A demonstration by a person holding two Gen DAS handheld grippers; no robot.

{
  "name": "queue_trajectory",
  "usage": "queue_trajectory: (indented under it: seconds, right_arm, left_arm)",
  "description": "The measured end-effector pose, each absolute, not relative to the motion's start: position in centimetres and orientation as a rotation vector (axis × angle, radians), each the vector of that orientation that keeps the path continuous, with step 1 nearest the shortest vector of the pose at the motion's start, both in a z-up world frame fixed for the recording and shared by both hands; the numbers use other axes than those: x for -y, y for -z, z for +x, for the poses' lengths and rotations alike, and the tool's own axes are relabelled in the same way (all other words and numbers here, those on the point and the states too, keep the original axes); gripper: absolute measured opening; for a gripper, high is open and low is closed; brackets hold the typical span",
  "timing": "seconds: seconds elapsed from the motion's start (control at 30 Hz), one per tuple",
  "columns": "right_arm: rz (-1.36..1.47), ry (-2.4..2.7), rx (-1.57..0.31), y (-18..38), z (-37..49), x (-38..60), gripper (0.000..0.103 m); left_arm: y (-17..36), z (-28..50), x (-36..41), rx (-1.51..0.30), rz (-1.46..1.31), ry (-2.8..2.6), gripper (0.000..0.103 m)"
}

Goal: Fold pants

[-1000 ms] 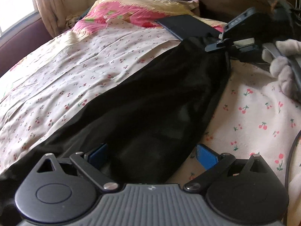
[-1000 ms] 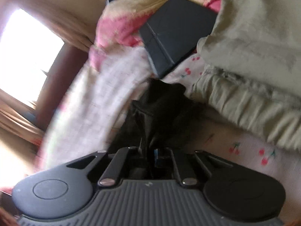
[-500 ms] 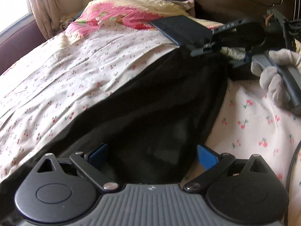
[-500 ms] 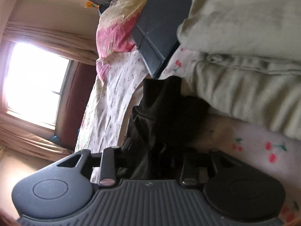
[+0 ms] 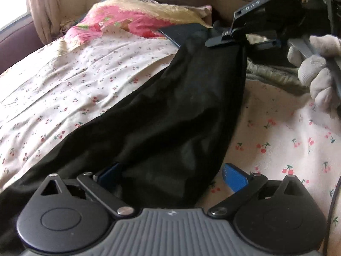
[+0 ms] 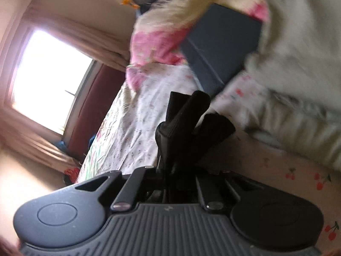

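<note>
Black pants [image 5: 170, 115] stretched across cherry-print bedsheet [image 5: 70, 89], running from 7 o'clock up to 1 o'clock in left wrist view. Far end bunched and lifted off sheet, clamped in right gripper [image 6: 177, 166], jaws just closed on fabric. Left gripper [image 5: 170, 177] spread wide, blue pads either side of near end, not pinching. Gloved hand [image 5: 319, 72] at 2 o'clock. Dark flat case [image 6: 221, 51] near pink pillow [image 5: 127, 21].

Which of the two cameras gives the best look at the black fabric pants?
The left wrist view: the black fabric pants stretch across the cherry-print bedsheet. The right wrist view shows only a bunched end.
</note>
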State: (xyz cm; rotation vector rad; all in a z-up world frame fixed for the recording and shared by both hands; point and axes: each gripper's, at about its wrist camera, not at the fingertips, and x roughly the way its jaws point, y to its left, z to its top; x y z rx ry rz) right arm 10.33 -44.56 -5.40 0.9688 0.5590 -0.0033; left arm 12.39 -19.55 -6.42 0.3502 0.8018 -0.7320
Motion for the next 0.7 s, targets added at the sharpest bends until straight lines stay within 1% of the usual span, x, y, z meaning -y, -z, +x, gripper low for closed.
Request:
queue_trajectory:
  seconds: [0.07, 0.13, 0.23, 0.43, 0.57, 0.7]
  right_arm:
    - [0.929, -0.008, -0.559, 4.2, 10.7, 43.8, 0.008]
    - [0.887, -0.027, -0.564, 3.0, 11.0, 42.6, 0.008]
    - [0.801, -0.076, -0.556, 0.7, 11.3, 39.9, 0.008]
    - [0.647, -0.246, -0.601, -2.5, 13.2, 31.3, 0.008]
    - [0.516, -0.365, -0.669, -2.8, 14.5, 22.9, 0.008]
    - [0.415, -0.492, -0.753, -2.0, 15.9, 13.9, 0.008]
  left_arm:
    - [7.6, 12.7, 19.9, -0.845, 0.394, 0.727, 0.103]
    - [7.1, 12.3, 19.5, -0.819, 0.391, 0.732, 0.103]
    - [5.9, 11.9, 17.5, -0.823, 0.305, 0.731, 0.103]
    - [4.4, 11.2, 9.4, -0.849, 0.184, 0.619, 0.103]
    - [3.0, 10.1, 3.0, -0.849, 0.133, 0.496, 0.103]
    - [2.7, 8.8, -2.5, -0.858, 0.066, 0.377, 0.103]
